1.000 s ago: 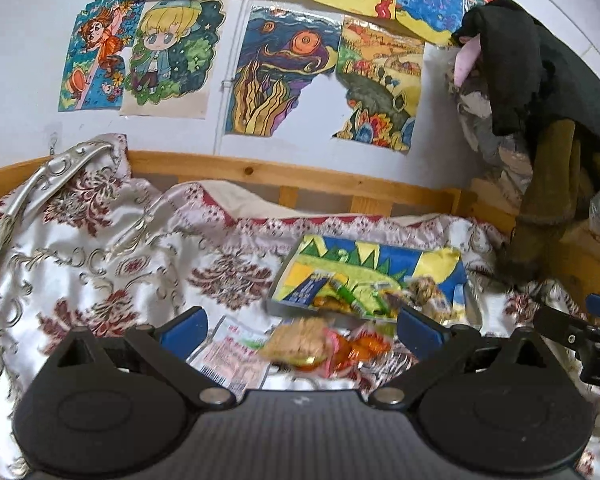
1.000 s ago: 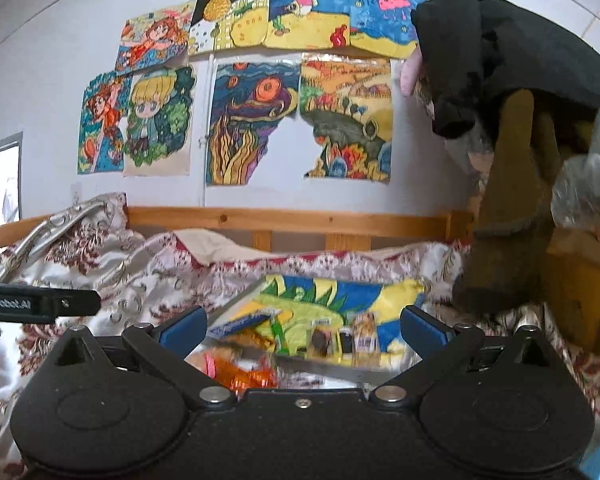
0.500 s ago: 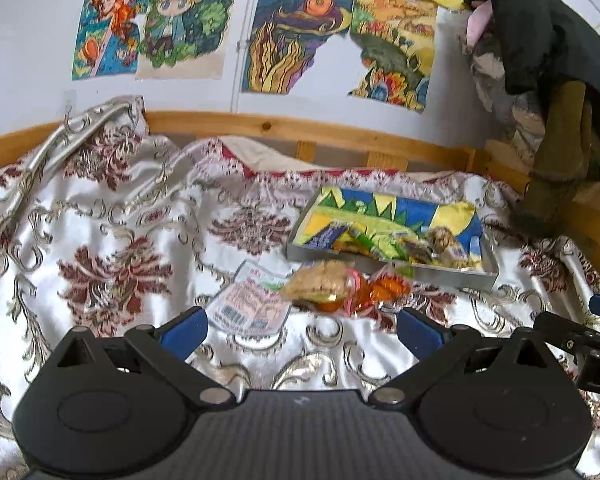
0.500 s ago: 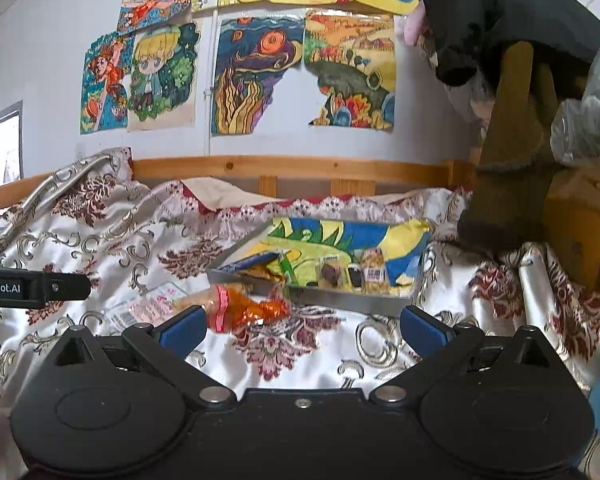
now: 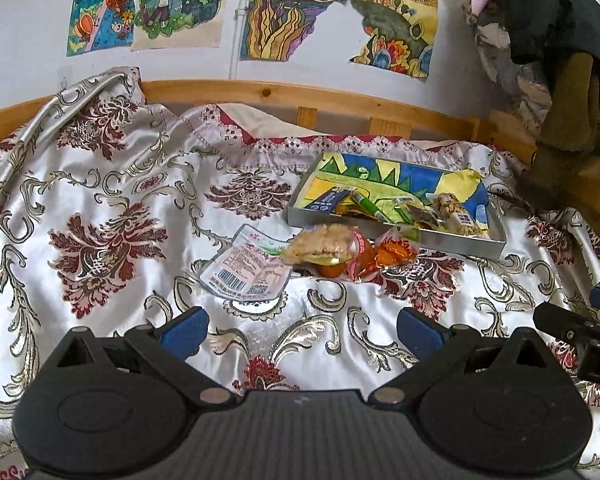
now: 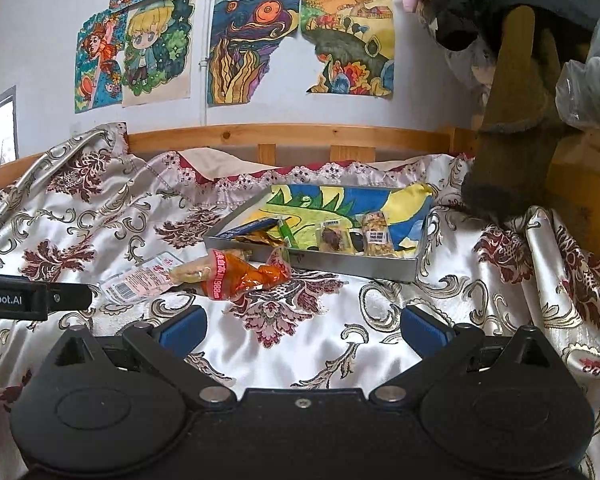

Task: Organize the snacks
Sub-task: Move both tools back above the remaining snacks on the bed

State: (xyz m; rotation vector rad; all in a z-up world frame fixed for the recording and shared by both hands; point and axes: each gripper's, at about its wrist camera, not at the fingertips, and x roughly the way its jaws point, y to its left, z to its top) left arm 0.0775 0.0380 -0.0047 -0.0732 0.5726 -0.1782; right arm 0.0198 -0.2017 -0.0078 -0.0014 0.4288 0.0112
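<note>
Where shown from both wrist views: patterned bedspread point(image 5: 112, 216) across the bed, wooden rail point(image 5: 260, 94) behind, drawings point(image 6: 156, 48) on the wall. Shallow metal tray point(image 5: 452, 242) with colourful liner, lying flat on the bedspread, holding several small snack packets point(image 6: 374, 236) along its near side. Just outside the near left corner of the tray, three loose snacks touching one another: white barcoded packet point(image 5: 246, 270), pale cracker pack point(image 5: 322, 242), orange wrapper point(image 6: 242, 276). Left gripper point(image 5: 300, 326) and right gripper point(image 6: 302, 326) both spread wide, empty, hovering short of the snacks.
</note>
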